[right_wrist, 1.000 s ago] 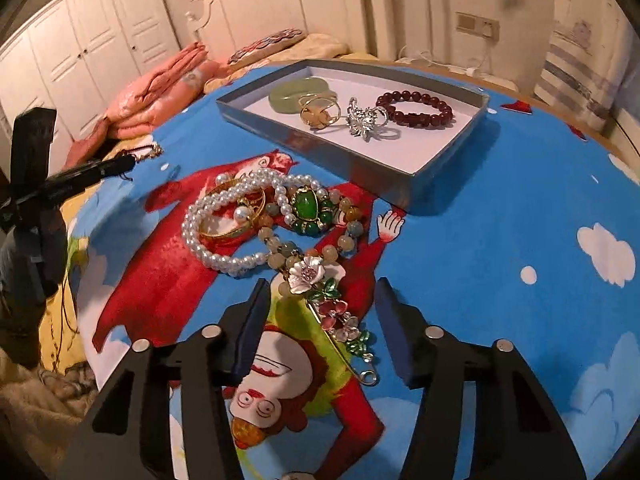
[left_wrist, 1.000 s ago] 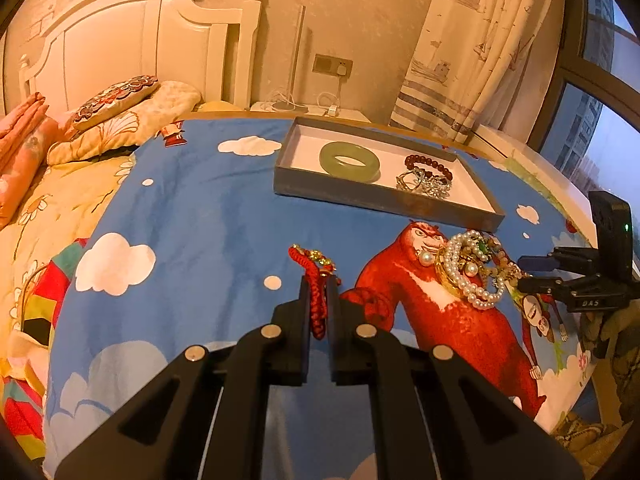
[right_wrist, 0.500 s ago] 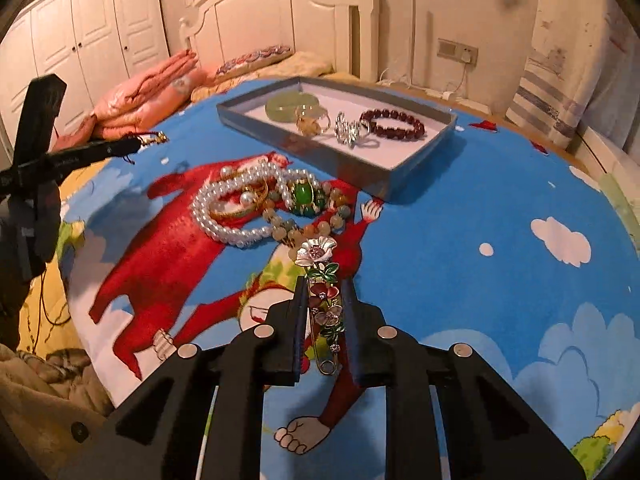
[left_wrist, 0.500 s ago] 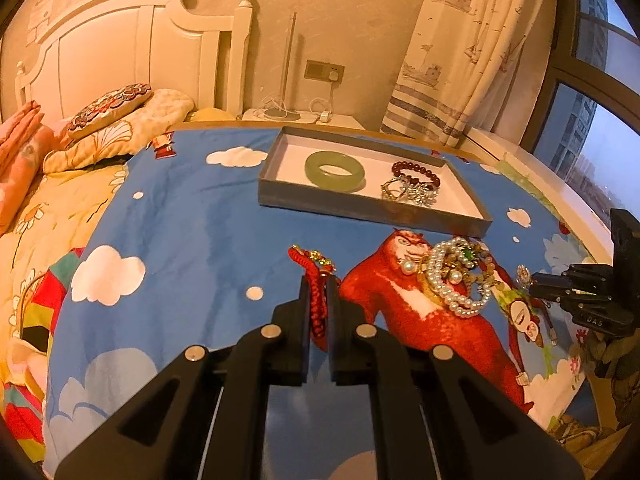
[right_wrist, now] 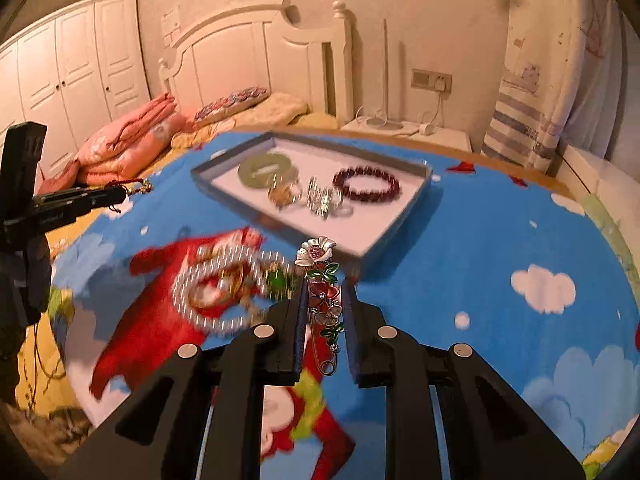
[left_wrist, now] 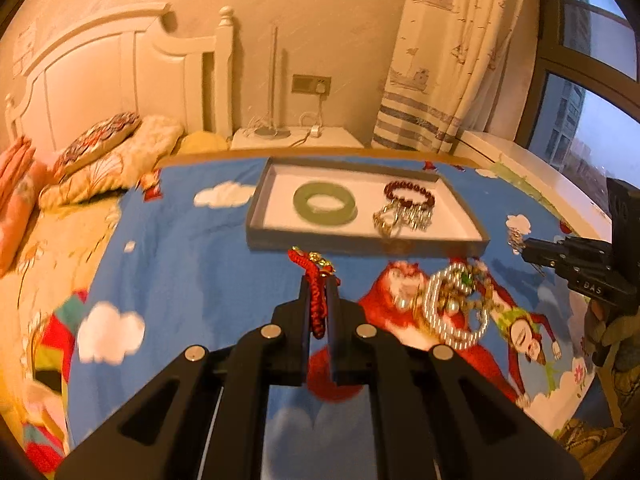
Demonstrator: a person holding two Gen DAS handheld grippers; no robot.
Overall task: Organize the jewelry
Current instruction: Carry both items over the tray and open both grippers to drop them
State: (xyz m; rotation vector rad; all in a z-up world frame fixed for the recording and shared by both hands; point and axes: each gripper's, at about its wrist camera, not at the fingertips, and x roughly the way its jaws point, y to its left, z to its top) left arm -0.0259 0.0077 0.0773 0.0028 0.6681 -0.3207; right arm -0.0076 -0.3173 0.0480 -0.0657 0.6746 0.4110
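Observation:
My left gripper (left_wrist: pixel 319 286) is shut on a red braided cord bracelet (left_wrist: pixel 316 304) with gold charms, lifted off the blue bedspread. My right gripper (right_wrist: pixel 324 286) is shut on a flower brooch (right_wrist: pixel 322 280) with a long pin, also raised. A grey tray (left_wrist: pixel 360 243) (right_wrist: pixel 396 236) lies beyond both, holding a green jade bangle (left_wrist: pixel 325 203) (right_wrist: pixel 264 170), a dark red bead bracelet (left_wrist: pixel 409 194) (right_wrist: pixel 366 184) and silver pieces (right_wrist: pixel 324 200). A heap of pearl strands (left_wrist: pixel 456 308) (right_wrist: pixel 224 288) lies on the spread between the grippers.
The bed carries a blue cartoon cover (right_wrist: pixel 500 240). Pillows (left_wrist: pixel 108 152) and folded pink bedding (right_wrist: pixel 128 144) lie by the white headboard (left_wrist: pixel 120 80). A nightstand (left_wrist: pixel 296 138) with cables, a curtain (left_wrist: pixel 448 60) and a window (left_wrist: pixel 592 92) are behind.
The right gripper closed on the flower brooch and lifted it off the cover. The left gripper rose with the red cord bracelet; the tray now sits closer in both views.

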